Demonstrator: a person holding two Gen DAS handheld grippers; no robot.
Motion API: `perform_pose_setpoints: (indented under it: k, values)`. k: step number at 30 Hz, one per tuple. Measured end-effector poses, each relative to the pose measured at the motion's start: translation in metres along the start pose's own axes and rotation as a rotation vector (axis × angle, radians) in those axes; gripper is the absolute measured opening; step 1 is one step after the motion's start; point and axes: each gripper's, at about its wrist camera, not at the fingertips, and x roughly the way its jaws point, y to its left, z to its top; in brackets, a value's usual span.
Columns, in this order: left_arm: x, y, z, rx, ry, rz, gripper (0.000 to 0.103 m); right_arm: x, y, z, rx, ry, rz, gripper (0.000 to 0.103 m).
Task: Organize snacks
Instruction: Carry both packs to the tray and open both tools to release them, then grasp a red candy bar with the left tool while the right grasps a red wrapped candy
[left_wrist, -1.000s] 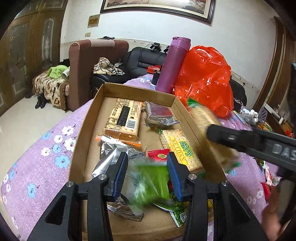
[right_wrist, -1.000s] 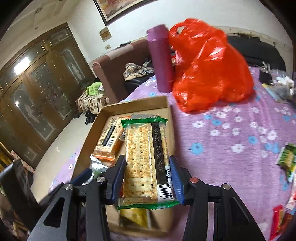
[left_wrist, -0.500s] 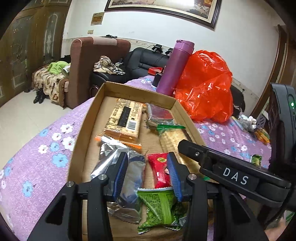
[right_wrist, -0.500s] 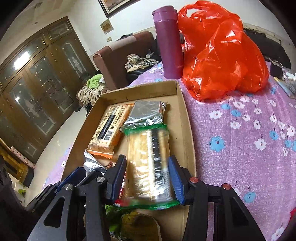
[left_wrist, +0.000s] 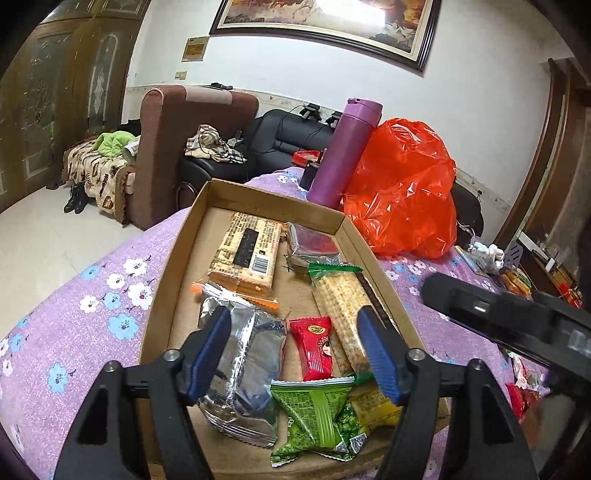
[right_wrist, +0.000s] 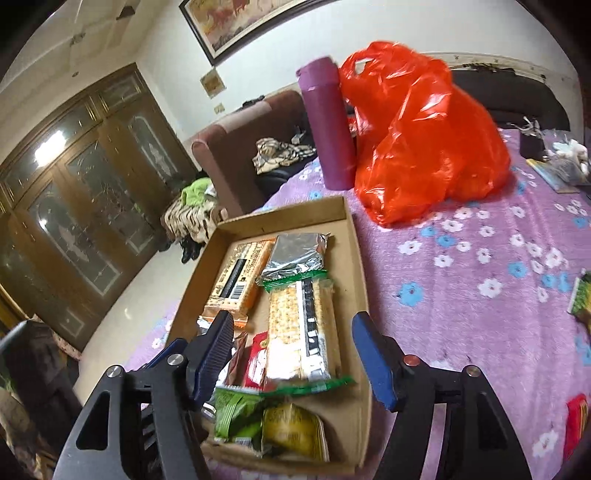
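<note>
White wall (left_wrist: 295, 55), brown armchair (left_wrist: 166, 147) (clothes draped), wooden doors (right_wrist: 74, 192).

The yellow packet (left_wrist: 373, 404) lies perhaps half hidden under the green packet (left_wrist: 317, 417)

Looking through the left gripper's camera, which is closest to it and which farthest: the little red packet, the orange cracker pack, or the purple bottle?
1. Red packet: between the open jaws of the left gripper, in the box.
2. Orange cracker pack: farther back in the box, left side.
3. Purple bottle: beyond the box, beside the red bag.
</note>
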Motion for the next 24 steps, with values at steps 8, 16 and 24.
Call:
perform_pose_setpoints:
  k: [8,16,24]
  values:
    - [-0.002,0.0,0.0,-0.001,-0.008,-0.008,0.075,-0.048,-0.013,-0.014,0.032,-0.041,-0.018,0.072]
    - [-0.016,-0.008,-0.002,0.023,-0.01,-0.017,0.075,-0.086,-0.037,-0.025,0.081,-0.083,-0.011,0.072]
    - [-0.04,-0.045,0.001,0.111,-0.051,-0.058,0.075,-0.119,-0.079,-0.028,0.155,-0.13,-0.032,0.072]
